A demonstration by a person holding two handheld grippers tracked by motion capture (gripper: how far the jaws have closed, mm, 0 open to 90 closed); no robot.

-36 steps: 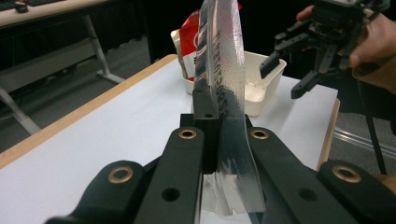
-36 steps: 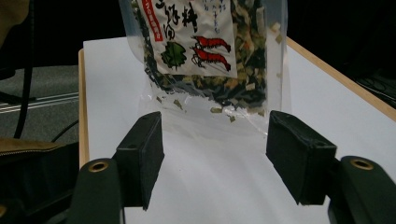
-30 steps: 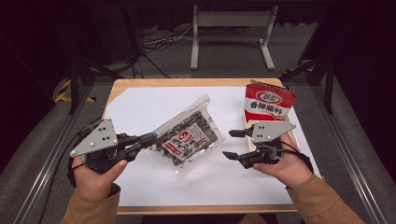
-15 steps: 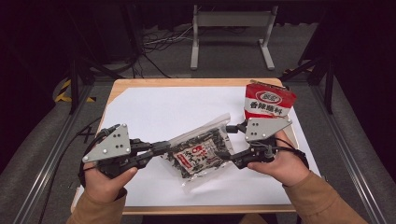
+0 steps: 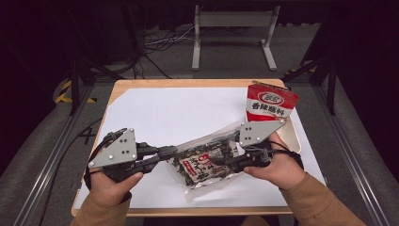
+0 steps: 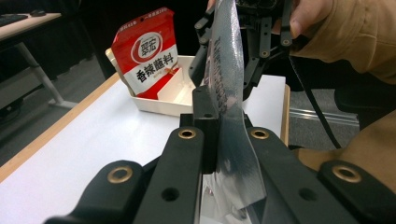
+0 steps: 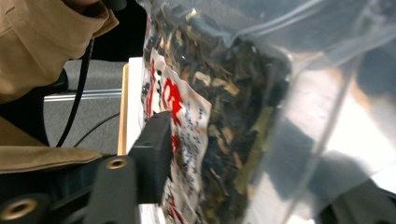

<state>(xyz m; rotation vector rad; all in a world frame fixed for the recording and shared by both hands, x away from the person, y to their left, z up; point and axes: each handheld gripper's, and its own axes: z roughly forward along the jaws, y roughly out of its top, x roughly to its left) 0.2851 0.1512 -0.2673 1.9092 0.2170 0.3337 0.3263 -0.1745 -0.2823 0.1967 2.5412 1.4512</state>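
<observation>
On the white-covered wooden table (image 5: 155,113), a clear plastic bag of dark dried pieces with a red-and-white label (image 5: 207,162) hangs between both tools. The left gripper (image 5: 171,153) pinches its sealed edge; the right gripper (image 5: 229,162) has just been closing, jaws around the far end, contact unclear. This looks like handover: next, a firm right-hand grip.

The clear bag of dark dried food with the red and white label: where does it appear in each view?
High view: the clear bag lies low at centre, between the two claws.
Left gripper view: its thin edge rises up the middle.
Right gripper view: it covers the centre and right.
Shared landmark: the white table sheet.
</observation>
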